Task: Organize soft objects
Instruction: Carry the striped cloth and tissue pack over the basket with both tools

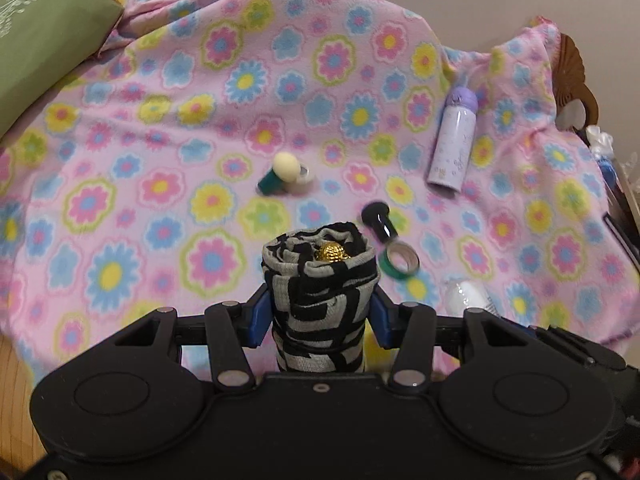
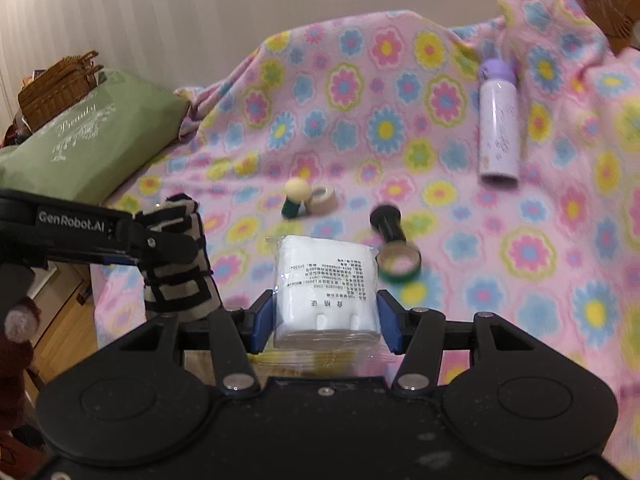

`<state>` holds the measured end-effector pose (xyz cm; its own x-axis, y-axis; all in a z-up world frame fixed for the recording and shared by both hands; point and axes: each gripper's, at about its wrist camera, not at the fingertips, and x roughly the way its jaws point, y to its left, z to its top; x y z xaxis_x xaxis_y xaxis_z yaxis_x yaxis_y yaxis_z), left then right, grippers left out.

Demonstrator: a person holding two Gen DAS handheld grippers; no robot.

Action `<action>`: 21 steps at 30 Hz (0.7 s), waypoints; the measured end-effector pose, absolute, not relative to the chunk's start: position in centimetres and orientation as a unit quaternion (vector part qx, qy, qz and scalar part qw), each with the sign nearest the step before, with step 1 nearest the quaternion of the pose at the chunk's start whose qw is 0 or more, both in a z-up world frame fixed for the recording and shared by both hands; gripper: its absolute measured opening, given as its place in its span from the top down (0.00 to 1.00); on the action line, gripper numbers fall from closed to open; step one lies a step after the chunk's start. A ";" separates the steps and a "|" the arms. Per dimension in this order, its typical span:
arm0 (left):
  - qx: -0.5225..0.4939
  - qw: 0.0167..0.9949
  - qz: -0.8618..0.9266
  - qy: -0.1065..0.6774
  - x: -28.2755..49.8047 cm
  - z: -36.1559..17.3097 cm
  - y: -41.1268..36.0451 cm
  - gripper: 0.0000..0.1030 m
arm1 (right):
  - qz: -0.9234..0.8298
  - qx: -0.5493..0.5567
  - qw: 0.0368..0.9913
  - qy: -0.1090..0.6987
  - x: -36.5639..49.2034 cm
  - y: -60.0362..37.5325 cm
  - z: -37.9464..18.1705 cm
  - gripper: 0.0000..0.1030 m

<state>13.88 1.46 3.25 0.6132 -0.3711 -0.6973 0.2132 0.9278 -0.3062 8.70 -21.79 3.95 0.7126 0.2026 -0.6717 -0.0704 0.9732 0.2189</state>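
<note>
Your left gripper (image 1: pixel 320 312) is pinching the cloth roll (image 1: pixel 320 280), blue pads (image 1: pixel 262 316) pressed into both sides. The roll stands upright between the fingers: tightly rolled knit, grey with a black blocky pattern, and a small gold beaded ball (image 1: pixel 333 252) sits in the top fold. From the right wrist view your left gripper reaches in from the left edge, held roughly level, with the roll hanging a little below the fingers, above the near-left corner of the blanket (image 2: pixel 400 120).

Your right gripper (image 2: pixel 324 316) is clamped on the pack (image 2: pixel 326 280), a soft white rectangular block sealed in clear shiny plastic with a printed label on top. The blue pads (image 2: pixel 264 318) press against both its sides, and loose film bunches at the rear. It is held above the blanket's near edge, right of the roll.

The blanket is pink fleece with a multicolour flower print, rumpled, draped up at the far side.

Relative to the pack:
- just beyond it to the right, a green tape ring (image 2: pixel 399 265), cardboard core, lying flat
- touching the ring's far side, a glossy black cylinder (image 2: pixel 387 222) on its side
- farther back, a cream foam ball on a dark green stem (image 2: pixel 295 199), touching a beige tape roll (image 2: pixel 322 200)
- far right, a lilac bottle (image 2: pixel 498 120), smooth printed cylinder with a purple cap, lying down
- far left, a green pillow (image 2: pixel 88 148) with white embroidery, and a wicker basket (image 2: pixel 60 86) behind it
</note>
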 end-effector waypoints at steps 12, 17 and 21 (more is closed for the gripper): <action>-0.083 0.877 -0.127 0.456 8.2 -0.4 1.6 0.53 | 0.039 0.091 0.901 0.422 0.9 -20.4 2.3 0.48; -0.089 0.876 -0.119 0.459 6.9 -1.0 1.9 0.52 | 0.039 0.083 0.907 0.411 -0.5 -19.7 2.7 0.47; -0.087 0.878 -0.121 0.454 6.1 -1.1 1.8 0.48 | 0.033 0.071 0.918 0.389 -1.6 -18.7 3.6 0.36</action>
